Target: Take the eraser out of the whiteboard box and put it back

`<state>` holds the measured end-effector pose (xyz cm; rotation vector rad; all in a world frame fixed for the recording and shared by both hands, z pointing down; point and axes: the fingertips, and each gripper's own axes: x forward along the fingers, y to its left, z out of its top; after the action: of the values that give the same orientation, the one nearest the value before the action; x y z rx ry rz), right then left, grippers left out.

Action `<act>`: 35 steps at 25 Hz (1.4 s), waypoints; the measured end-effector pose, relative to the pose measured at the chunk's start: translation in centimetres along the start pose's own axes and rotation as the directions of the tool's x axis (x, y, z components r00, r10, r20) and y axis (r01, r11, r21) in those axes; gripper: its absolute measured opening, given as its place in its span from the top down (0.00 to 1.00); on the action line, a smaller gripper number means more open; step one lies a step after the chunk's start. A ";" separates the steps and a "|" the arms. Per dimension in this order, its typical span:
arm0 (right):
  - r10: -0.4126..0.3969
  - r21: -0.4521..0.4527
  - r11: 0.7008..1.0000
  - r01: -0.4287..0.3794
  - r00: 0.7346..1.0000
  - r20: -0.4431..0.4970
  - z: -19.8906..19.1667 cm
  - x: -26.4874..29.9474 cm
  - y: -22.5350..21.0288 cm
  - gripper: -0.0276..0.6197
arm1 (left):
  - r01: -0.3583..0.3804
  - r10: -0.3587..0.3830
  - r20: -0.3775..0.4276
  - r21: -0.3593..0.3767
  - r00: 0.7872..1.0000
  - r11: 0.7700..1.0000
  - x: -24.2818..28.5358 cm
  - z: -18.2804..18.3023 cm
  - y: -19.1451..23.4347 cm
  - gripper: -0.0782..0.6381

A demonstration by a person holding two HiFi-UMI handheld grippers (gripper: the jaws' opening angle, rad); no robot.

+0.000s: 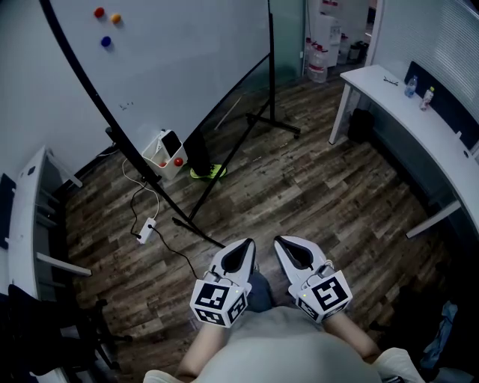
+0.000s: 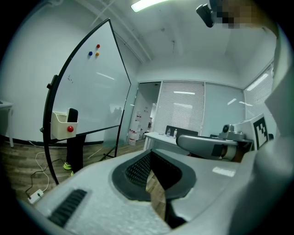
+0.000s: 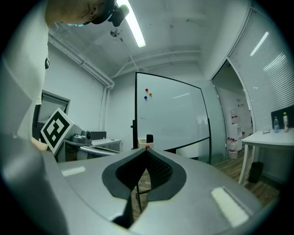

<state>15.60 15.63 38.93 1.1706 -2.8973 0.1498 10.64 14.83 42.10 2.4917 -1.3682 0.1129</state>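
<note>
My two grey tools, left tool [image 1: 245, 244] and right tool [image 1: 280, 241], both clenched on nothing — one black block eraser [image 1: 172, 142] standing in one white plastic whiteboard box [image 1: 159, 153], at the frame of one large white whiteboard [image 1: 179, 60], three round magnets [image 1: 99, 12] on it — red, orange, blue

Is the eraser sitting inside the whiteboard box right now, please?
Yes, the dark eraser stands upright in the pale box.
</note>
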 end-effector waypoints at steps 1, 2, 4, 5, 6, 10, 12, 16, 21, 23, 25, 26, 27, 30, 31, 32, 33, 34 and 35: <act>-0.001 0.000 1.000 0.001 1.000 -0.001 0.0 0.3 -0.4 0.95 | 0.000 0.000 -0.001 -0.001 1.000 1.000 0.4 0.1 0.2 0.89; -0.002 0.001 1.000 0.002 1.000 -0.001 0.1 0.6 -0.8 0.95 | 0.001 -0.001 -0.001 -0.002 1.000 1.000 0.8 0.3 0.4 0.89; -0.004 0.000 1.000 0.004 1.000 -0.003 0.3 1.3 -1.5 0.95 | 0.003 -0.003 0.000 -0.004 1.000 1.000 1.7 0.6 0.9 0.89; -0.005 0.000 1.000 0.005 1.000 -0.005 0.3 1.7 -1.9 0.95 | 0.004 -0.004 0.001 -0.005 1.000 1.000 2.1 0.8 1.1 0.89; -0.006 0.000 1.000 0.006 1.000 -0.005 0.4 2.1 -2.2 0.95 | 0.005 -0.005 0.001 -0.006 1.000 1.000 2.4 0.9 1.4 0.89; -0.007 -0.002 1.000 0.007 1.000 -0.005 0.7 3.8 -3.4 0.95 | 0.007 -0.007 0.001 -0.008 1.000 1.000 3.9 1.6 2.7 0.89; -0.008 -0.003 1.000 0.008 1.000 -0.006 0.9 4.6 -4.0 0.95 | 0.011 -0.011 0.001 -0.008 1.000 1.000 4.8 2.1 3.3 0.89; -0.015 -0.004 1.000 0.014 1.000 -0.002 1.4 6.2 -5.0 0.95 | 0.021 -0.021 -0.001 -0.005 1.000 1.000 6.1 2.9 4.4 0.89; -0.021 -0.001 1.000 0.021 1.000 -0.006 1.9 8.3 -6.1 0.95 | 0.028 -0.028 0.002 -0.004 1.000 1.000 7.6 4.3 6.2 0.89; -0.021 -0.010 1.000 0.021 1.000 -0.015 2.1 9.4 -6.5 0.95 | 0.030 -0.030 0.001 -0.009 1.000 1.000 8.2 4.7 7.0 0.89; -0.022 -0.010 1.000 0.022 1.000 -0.017 2.2 10.4 -6.8 0.95 | 0.034 -0.034 0.000 -0.012 0.999 0.999 8.8 5.0 7.7 0.89; -0.023 -0.007 1.000 0.023 1.000 -0.016 2.3 10.9 -7.0 0.95 | 0.036 -0.036 -0.001 -0.013 0.999 0.999 9.0 5.2 8.1 0.89; -0.024 -0.007 1.000 0.024 1.000 -0.015 2.4 11.3 -7.1 0.95 | 0.038 -0.038 -0.001 -0.013 0.999 0.999 9.2 5.3 8.5 0.89; -0.022 -0.015 1.000 0.022 1.000 -0.019 2.7 12.9 -7.5 0.95 | 0.039 -0.039 0.001 -0.012 0.999 0.999 9.9 6.0 9.9 0.89; -0.021 -0.016 1.000 0.021 1.000 -0.019 2.8 13.4 -7.6 0.95 | 0.038 -0.038 0.002 -0.011 0.999 0.999 10.1 6.2 10.3 0.89; -0.019 -0.016 1.000 0.019 1.000 -0.019 2.9 13.9 -7.7 0.95 | 0.037 -0.037 0.004 -0.010 0.999 0.999 10.3 6.4 10.8 0.89; -0.018 -0.017 1.000 0.018 1.000 -0.018 2.9 14.4 -7.9 0.95 | 0.034 -0.034 0.004 -0.009 0.999 0.999 10.5 6.6 11.3 0.89; -0.017 -0.017 1.000 0.016 1.000 -0.018 3.0 14.9 -8.0 0.95 | 0.032 -0.032 0.004 -0.008 0.999 0.999 10.6 6.8 11.8 0.89; -0.015 -0.017 1.000 0.015 1.000 -0.019 3.0 15.4 -8.2 0.95 | 0.029 -0.029 0.004 -0.008 1.000 1.000 10.8 6.9 12.3 0.89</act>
<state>10.21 -1.18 37.38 1.1813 -2.8665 0.1355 5.72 -2.16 40.45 2.5055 -1.3313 0.0967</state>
